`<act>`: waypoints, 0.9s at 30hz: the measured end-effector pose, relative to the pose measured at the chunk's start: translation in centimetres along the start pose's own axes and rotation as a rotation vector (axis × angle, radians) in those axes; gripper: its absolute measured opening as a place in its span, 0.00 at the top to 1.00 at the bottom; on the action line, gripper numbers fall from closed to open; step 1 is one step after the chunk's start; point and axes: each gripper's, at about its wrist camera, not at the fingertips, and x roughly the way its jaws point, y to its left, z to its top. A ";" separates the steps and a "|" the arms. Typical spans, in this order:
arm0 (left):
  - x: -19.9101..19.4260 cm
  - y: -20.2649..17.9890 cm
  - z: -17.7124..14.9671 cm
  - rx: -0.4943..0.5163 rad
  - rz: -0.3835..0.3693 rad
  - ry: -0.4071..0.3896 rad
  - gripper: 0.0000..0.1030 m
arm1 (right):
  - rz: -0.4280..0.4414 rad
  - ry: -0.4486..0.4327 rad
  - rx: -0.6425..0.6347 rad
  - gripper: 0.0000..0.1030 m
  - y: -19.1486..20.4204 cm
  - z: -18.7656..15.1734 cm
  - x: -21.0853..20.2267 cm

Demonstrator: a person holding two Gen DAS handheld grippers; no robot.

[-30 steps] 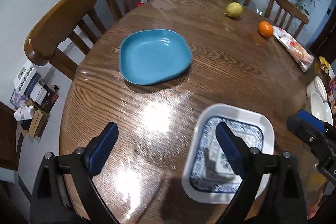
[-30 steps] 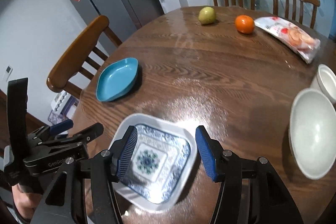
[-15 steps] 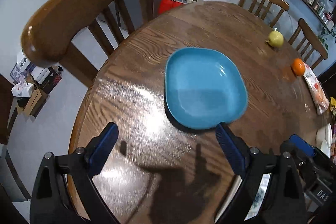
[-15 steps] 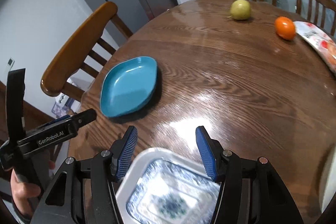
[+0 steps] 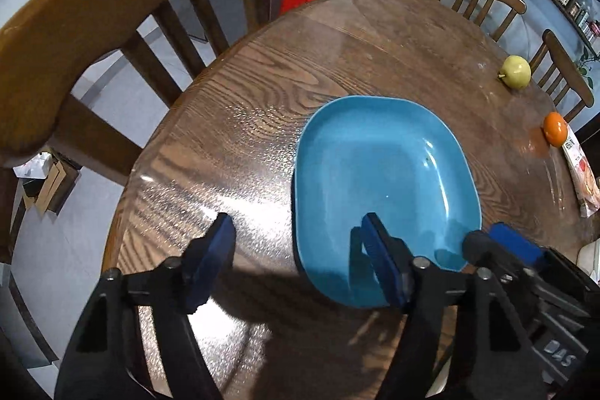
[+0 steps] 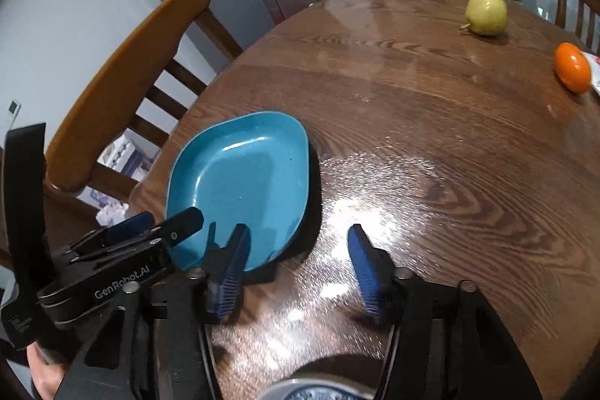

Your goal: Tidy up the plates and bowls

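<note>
Both hand-held grippers, left (image 5: 300,250) and right (image 6: 296,257), have moved to your blue plate (image 5: 382,190); jaws closing, empty; nothing stacked yet.

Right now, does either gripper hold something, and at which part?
Nothing is held. The left gripper is closing astride the blue plate's near-left rim; the right gripper, closing too, straddles its near-right rim.

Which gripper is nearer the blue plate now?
Left. The left gripper, jaws closing, straddles the blue plate at its near edge; the right gripper, also closing, has table between them beside it.
</note>
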 end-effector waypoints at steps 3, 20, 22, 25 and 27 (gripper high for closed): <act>-0.1 -0.1 0.1 0.018 0.000 -0.011 0.45 | -0.006 0.024 -0.001 0.61 0.0 0.4 1.2; 0.5 -1.7 0.1 0.076 -0.024 -0.001 0.82 | 0.000 0.046 0.006 0.85 -0.4 0.7 2.3; 0.4 -1.8 0.1 0.078 -0.026 -0.006 0.82 | 0.002 0.044 0.007 0.85 -0.5 0.5 2.0; -0.5 -2.0 0.0 0.088 -0.031 -0.026 0.82 | 0.012 0.022 0.015 0.85 -0.6 0.1 1.1; -1.2 -2.4 -0.2 0.094 -0.032 -0.044 0.82 | 0.021 0.007 0.020 0.85 -0.9 -0.1 0.2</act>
